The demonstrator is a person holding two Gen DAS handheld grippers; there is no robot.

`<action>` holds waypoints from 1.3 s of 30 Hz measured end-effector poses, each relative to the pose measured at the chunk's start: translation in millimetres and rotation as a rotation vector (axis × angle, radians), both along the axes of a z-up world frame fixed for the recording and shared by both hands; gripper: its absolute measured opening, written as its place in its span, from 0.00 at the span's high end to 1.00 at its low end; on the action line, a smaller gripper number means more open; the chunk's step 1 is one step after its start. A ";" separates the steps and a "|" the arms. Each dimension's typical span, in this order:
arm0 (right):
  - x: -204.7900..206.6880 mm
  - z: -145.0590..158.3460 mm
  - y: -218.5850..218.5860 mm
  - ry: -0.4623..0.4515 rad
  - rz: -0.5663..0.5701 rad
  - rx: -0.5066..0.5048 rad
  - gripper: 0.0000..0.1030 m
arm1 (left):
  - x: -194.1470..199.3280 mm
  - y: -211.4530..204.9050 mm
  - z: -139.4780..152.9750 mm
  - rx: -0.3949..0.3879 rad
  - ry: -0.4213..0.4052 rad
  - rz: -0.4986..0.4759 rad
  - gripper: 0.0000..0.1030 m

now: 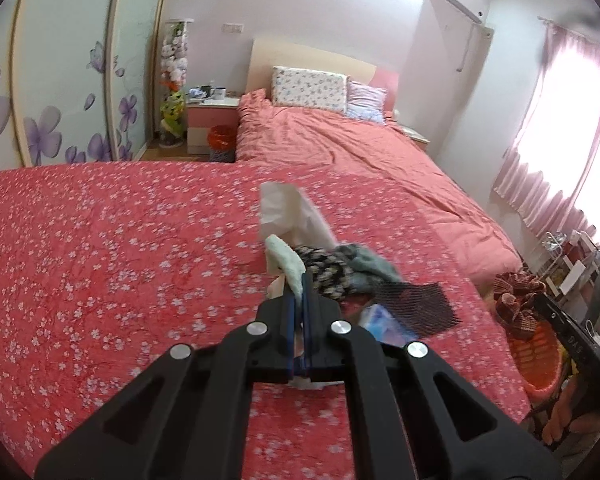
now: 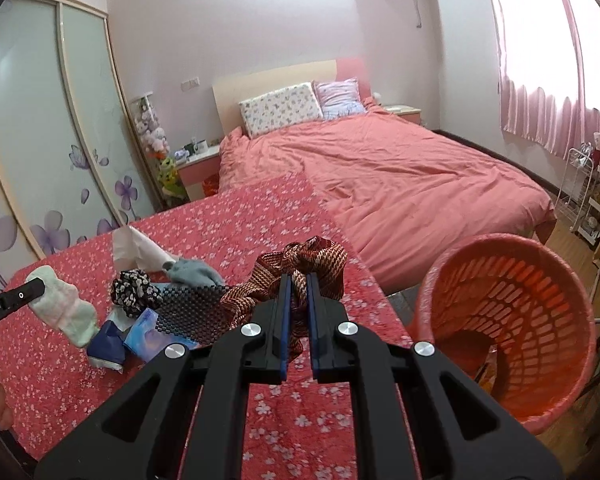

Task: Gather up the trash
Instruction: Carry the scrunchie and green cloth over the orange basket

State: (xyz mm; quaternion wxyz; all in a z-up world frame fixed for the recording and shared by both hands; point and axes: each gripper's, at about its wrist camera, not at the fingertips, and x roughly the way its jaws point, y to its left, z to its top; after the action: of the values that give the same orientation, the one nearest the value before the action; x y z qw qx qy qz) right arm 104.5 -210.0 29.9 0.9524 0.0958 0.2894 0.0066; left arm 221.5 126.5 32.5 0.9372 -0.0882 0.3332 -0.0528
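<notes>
We had left tongs [image 1: 302,280] clamped on a pale cloth [image 1: 288,265], right tongs [image 2: 298,284] clamped on red scarf [image 2: 300,268], both above the table's right edge. Advice: swing over the basket [image 2: 508,320] just beyond that edge, then release. Flowered red tablecloth [image 2: 228,232]; bedroom behind.

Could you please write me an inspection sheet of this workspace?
Surface: red floral-print bedcover, creased.
Job's things: pale green fluffy cloth and red-brown patterned fabric, both lifted; orange slatted plastic basket at the right.
Clutter: crumpled white tissue, black floral scrunchie, grey-blue cloth, black mesh net, blue packets.
Grippers: left gripper shut on green cloth; right gripper shut on patterned fabric.
Cables: nothing seen.
Surroundings: pink bed, flowered wardrobe doors.
</notes>
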 end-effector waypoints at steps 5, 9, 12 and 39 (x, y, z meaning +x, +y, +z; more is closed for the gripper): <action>-10.7 8.2 -9.6 -0.034 -0.020 -0.001 0.92 | -7.8 -21.5 19.1 -0.004 -0.030 -0.046 0.96; -18.7 14.4 -19.0 -0.061 -0.039 0.001 0.92 | -12.7 -39.2 34.5 -0.014 -0.053 -0.086 0.96; -26.3 17.7 -28.3 -0.077 -0.059 0.002 0.92 | -17.2 -57.0 44.4 -0.020 -0.072 -0.122 0.96; -58.0 3.3 -143.8 -0.095 -0.324 -0.008 0.92 | -13.7 -299.1 24.9 -0.101 -0.014 -0.557 0.96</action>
State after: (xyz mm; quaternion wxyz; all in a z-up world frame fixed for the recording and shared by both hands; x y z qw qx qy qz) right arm 46.5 -353.8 33.2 0.9540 0.1370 0.2248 -0.1436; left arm 207.7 -172.6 57.3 0.8833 -0.0395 0.3350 -0.3256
